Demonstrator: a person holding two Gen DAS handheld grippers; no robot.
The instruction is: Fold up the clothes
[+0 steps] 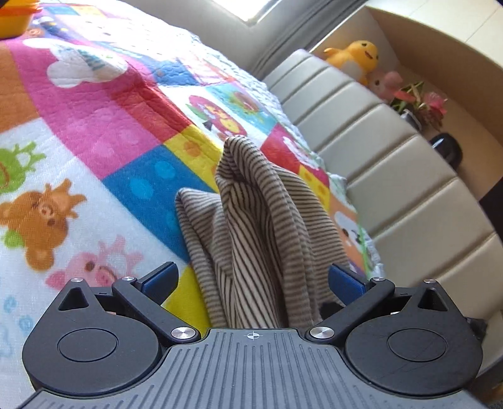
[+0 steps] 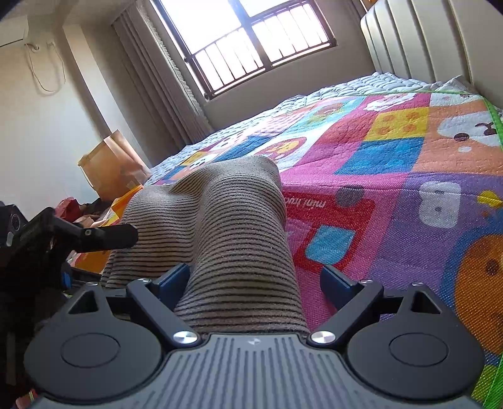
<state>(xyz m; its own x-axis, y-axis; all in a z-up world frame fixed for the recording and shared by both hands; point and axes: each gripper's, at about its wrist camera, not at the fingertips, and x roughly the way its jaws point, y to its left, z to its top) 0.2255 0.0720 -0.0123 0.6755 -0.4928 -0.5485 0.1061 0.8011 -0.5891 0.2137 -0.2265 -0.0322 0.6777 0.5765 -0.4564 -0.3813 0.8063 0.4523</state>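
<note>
A: What's cut off at the left of the quilt [image 1: 94,103]?

B: A yellow tub [image 1: 14,15], mostly out of frame. On the quilt's middle the striped shirt [image 1: 251,226] stands bunched, its lower end hidden behind the left claw [image 1: 253,280], whose fingers are spread wide, cloth running between them.

A: And the other view?

B: A black device [image 2: 63,239] left of the quilt [image 2: 393,176], hard to identify. The shirt [image 2: 226,226] lies on the quilt and passes through the right claw [image 2: 253,280], also wide apart.
</note>
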